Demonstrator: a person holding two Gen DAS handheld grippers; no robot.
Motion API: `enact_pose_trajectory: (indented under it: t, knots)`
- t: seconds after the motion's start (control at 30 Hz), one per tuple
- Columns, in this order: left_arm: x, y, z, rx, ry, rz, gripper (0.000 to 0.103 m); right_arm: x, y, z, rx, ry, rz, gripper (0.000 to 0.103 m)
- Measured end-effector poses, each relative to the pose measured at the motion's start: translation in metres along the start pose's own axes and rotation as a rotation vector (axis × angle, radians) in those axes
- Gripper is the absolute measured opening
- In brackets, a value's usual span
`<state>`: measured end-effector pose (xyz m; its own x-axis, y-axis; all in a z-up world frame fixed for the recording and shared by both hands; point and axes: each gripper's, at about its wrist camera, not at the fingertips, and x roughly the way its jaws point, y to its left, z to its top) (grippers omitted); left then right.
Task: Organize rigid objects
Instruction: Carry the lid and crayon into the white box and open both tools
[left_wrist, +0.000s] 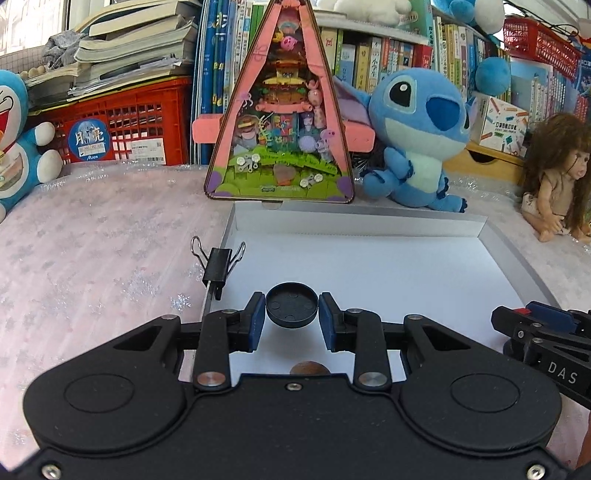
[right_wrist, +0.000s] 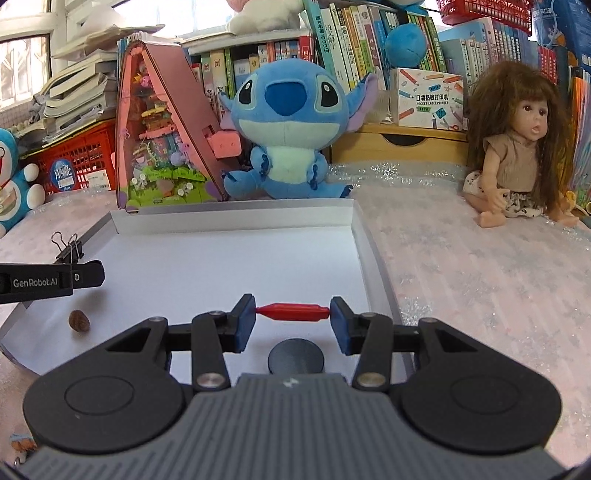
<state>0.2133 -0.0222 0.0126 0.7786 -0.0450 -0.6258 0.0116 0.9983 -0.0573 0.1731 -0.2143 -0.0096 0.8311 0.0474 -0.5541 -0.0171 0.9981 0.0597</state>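
Observation:
My left gripper (left_wrist: 291, 314) is shut on a black round cap (left_wrist: 291, 309), held by its edges above the white shallow box (left_wrist: 358, 223). In the right wrist view my right gripper (right_wrist: 292, 314) is shut on a small red spindle-shaped piece (right_wrist: 292, 312), gripped end to end over the box (right_wrist: 236, 218). A second black disc (right_wrist: 295, 356) lies on the box floor below the red piece. A brown nut-like lump (right_wrist: 78, 319) rests near the box's left side, half hidden under my left gripper (left_wrist: 309, 368). A black binder clip (left_wrist: 218, 264) sits on the left rim.
A blue plush (right_wrist: 286, 129), a pink triangular diorama (left_wrist: 282, 122) and a doll (right_wrist: 517, 147) stand behind the box. Red crates, books and a shelf fill the back. The side of my left finger (right_wrist: 85, 275) reaches in at the left. The table wears a pale glittery cloth (right_wrist: 480, 277).

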Motion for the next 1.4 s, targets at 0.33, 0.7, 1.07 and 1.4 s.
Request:
enact_pose_trajectory:
  t: [0.33, 0.7, 1.07, 1.4]
  knots:
    - [0.008, 0.0, -0.004, 0.004, 0.025, 0.008, 0.029, 0.006, 0.002, -0.001, -0.009, 0.03, -0.006, 0.05]
    - [0.011, -0.003, -0.007, 0.018, 0.034, 0.012, 0.029, 0.009, 0.005, -0.001, -0.031, 0.046, -0.009, 0.05]
    - [0.012, -0.005, -0.007, 0.036, 0.033, 0.02, 0.03, 0.011, 0.007, -0.001, -0.05, 0.056, -0.014, 0.05]
    - [0.012, -0.004, -0.007, 0.033, 0.035, 0.02, 0.033, 0.009, 0.005, -0.001, -0.036, 0.048, -0.007, 0.061]
